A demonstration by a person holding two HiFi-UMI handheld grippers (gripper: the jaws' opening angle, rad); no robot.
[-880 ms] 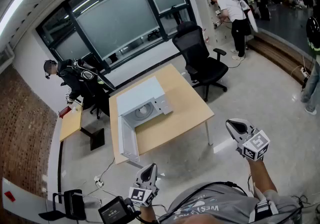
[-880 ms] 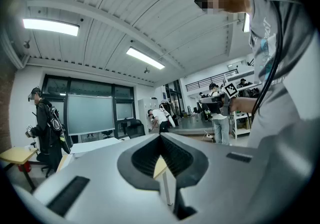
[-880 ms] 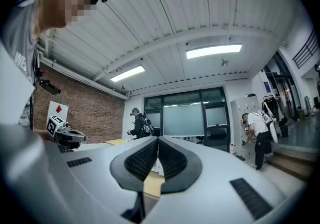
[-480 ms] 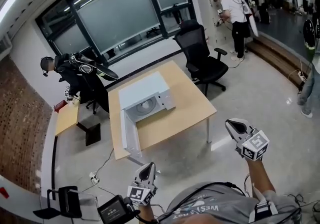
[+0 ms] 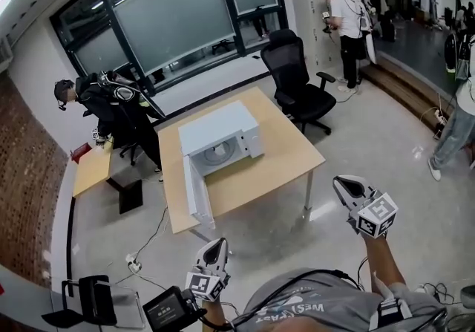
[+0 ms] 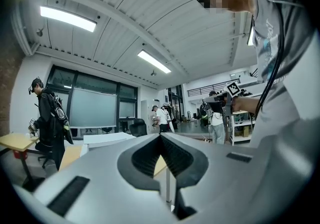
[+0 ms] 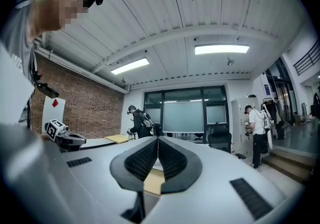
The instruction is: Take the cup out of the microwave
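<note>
White box microwave (image 5: pixel 220 130), door open, sits well ahead on the light wooden table (image 5: pixel 286 156), cavity facing the grippers. Left gripper (image 5: pixel 220 244) is nearer than right gripper (image 5: pixel 339 181); both closed, empty. Cup not discernible.

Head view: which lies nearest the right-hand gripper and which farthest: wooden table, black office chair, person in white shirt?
1. Wooden table, just ahead of the right gripper.
2. Black office chair, behind the table.
3. Person in white shirt, far back at the upper right.
</note>
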